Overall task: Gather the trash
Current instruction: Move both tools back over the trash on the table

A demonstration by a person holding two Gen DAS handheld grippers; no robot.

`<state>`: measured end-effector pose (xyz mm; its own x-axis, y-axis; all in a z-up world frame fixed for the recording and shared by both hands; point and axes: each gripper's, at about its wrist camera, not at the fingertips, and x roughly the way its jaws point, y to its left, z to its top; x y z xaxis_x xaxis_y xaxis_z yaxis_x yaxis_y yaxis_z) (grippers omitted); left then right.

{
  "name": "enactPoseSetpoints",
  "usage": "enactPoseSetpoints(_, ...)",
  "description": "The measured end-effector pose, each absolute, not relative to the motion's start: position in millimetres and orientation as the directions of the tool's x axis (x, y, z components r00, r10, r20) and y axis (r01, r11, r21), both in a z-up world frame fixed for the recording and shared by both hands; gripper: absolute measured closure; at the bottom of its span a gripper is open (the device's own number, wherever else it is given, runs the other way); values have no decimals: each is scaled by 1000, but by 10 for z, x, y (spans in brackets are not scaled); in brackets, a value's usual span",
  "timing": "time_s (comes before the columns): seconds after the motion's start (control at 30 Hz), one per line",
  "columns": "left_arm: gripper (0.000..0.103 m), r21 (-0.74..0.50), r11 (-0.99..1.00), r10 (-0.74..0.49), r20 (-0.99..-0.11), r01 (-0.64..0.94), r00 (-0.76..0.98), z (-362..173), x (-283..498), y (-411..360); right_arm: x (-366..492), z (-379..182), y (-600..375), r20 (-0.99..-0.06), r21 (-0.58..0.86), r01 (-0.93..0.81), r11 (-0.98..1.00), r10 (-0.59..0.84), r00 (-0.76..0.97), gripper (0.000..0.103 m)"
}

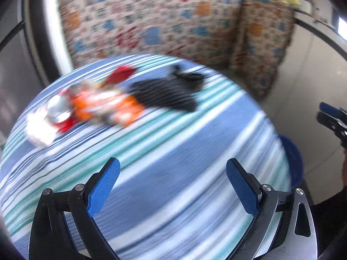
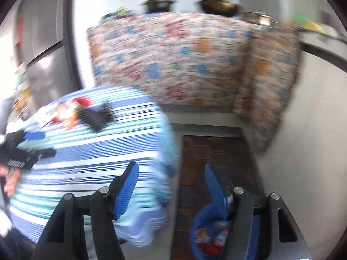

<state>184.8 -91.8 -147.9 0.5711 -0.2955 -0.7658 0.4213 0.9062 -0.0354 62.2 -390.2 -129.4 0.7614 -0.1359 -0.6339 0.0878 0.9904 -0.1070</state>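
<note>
Trash lies in a row on the striped table [image 1: 173, 151]: a white crumpled piece [image 1: 39, 130], a red can with a silver end [image 1: 59, 112], an orange wrapper [image 1: 108, 108], a red wrapper [image 1: 122, 73] and a black object [image 1: 167, 93]. My left gripper [image 1: 172, 171] is open and empty above the table's near part. My right gripper [image 2: 171, 177] is open and empty, beside the table's right edge, above a blue bin [image 2: 208, 238] holding colourful trash. The trash also shows in the right wrist view [image 2: 73, 110]. Both views are blurred.
A patterned cloth [image 1: 151, 21] covers furniture behind the table. Pots [image 2: 219, 5] stand on top of it. The blue bin's rim [image 1: 292, 158] shows right of the table. The right gripper [image 1: 331, 119] shows at the right edge, the left gripper [image 2: 28, 149] at the left.
</note>
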Motion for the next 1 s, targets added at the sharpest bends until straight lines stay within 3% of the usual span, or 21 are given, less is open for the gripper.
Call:
enactPoseSetpoints(0.2, 5, 1, 961, -164, -801, 276, 576, -1731, 2082, 13, 976, -1593, -3026, -701, -117, -108, 987, -5, 713, 38)
enactPoseSetpoints(0.37, 5, -28, 981, -130, -826, 190, 548, -1896, 2268, 486, 1219, -1768, -2614, -745, -111, -176, 978, 35, 666, 38)
enactPoseSetpoints(0.67, 0, -2, 961, -163, -815, 278, 556, -1907, 2367, 609, 1634, -2088, -2442, -807, -95, -167, 981, 23, 591, 38)
enactPoseSetpoints(0.77, 0, -6, 955, -177, -814, 296, 553, -1892, 2480, 707, 1662, -2114, -2432, -800, -99, -151, 984, 11, 599, 31)
enactPoseSetpoints(1.0, 0, -8, 957, -173, -815, 289, 552, -1896, 3015, 705, 1667, -2117, -2414, -786, -99, -135, 986, 5, 618, 30)
